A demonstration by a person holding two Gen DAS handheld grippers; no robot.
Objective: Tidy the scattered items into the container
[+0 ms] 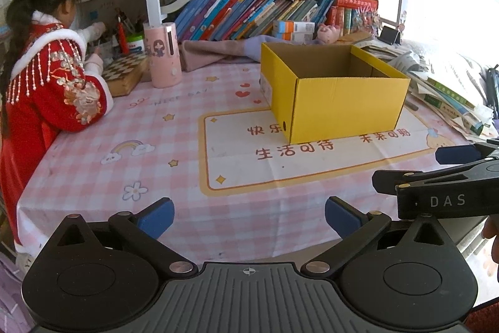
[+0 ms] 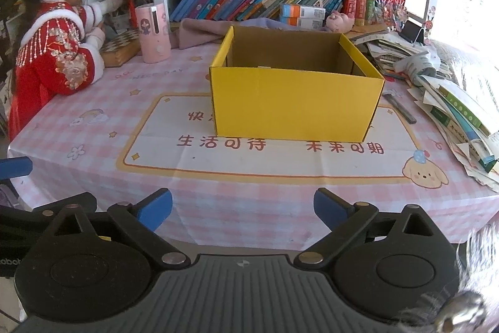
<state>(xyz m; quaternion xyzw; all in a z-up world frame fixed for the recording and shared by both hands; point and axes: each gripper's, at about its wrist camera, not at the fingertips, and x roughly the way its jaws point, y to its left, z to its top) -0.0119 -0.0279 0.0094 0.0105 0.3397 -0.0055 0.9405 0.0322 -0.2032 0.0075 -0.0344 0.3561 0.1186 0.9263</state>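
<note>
An open yellow cardboard box stands on the pink checked tablecloth; it also shows in the right wrist view, with nothing visible inside. My left gripper is open and empty, held over the near table edge. My right gripper is open and empty at the near edge too; its body shows at the right of the left wrist view. A dark pen lies on the cloth just right of the box.
A child in red leans on the table's left side. A pink cylinder, a chessboard box and a folded cloth sit at the back. Leaning books line the shelf. Stacked papers and books crowd the right side.
</note>
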